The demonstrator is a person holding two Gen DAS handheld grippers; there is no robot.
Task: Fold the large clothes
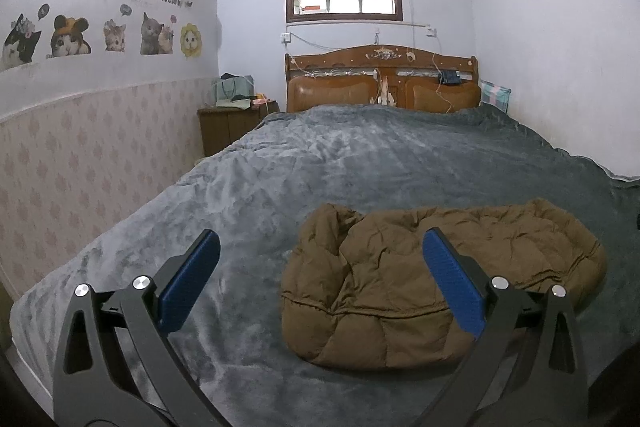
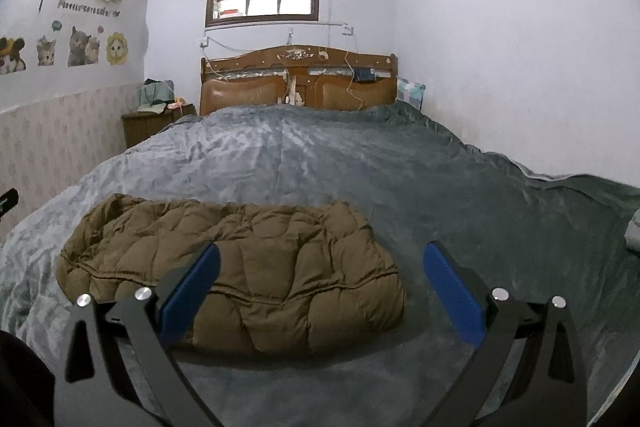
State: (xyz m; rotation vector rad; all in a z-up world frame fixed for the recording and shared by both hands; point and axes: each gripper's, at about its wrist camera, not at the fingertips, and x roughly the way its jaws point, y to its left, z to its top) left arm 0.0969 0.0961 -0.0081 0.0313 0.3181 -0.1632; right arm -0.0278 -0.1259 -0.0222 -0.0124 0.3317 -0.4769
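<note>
Grey blanket (image 1: 320,163) covers the bed; the brown quilted jacket (image 1: 436,287) lies bundled at its near end, long axis crosswise. Your left gripper (image 1: 320,287) and right gripper (image 2: 320,291) hover wide open, empty, flanking it equally.

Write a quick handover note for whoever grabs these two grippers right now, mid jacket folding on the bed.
Left gripper: open, holding nothing, hovering short of the brown puffer jacket.
Right gripper: open, empty, also clear of the jacket.
Jacket lies near the foot of the bed on the grey blanket, already folded into a compact bundle.
Left: judge whether another fold or some tidying is needed; the far side is hard to see.
</note>
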